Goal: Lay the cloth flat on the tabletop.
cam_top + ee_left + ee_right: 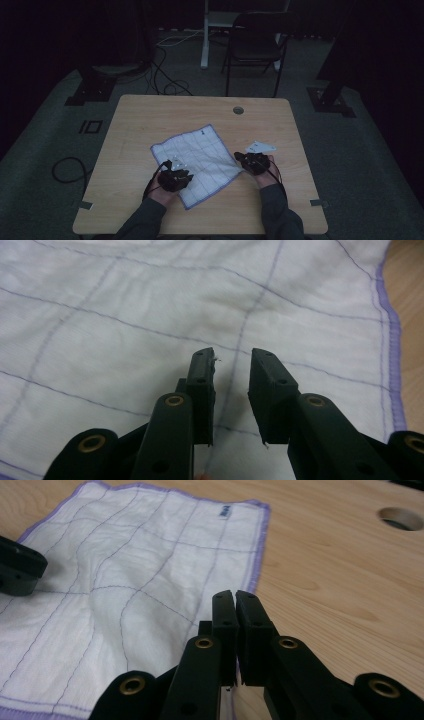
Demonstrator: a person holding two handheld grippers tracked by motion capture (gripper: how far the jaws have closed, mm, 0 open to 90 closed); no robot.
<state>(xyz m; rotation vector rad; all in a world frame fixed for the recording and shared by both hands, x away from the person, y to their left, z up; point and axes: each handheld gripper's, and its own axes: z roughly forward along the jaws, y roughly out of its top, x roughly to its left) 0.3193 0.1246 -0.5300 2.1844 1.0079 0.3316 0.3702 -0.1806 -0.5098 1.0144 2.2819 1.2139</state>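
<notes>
Black jaws of the right claw (pixel 235 597) stand pressed together at the cloth's (pixel 130 595) purple-hemmed corner, seemingly pinching its edge, though the fabric between the pads is hard to make out. Over the opposite corner, the left claw (pixel 232 357) hovers with a narrow gap, nothing gripped. That cloth (pixel 197 160) lies nearly flat on the desk (pixel 150 110), near the person. Judging by this, folding is starting; next the left claw must close on its corner.

A white cloth (pixel 198 160) with purple edging lies on the wooden table (pixel 145 117).
</notes>
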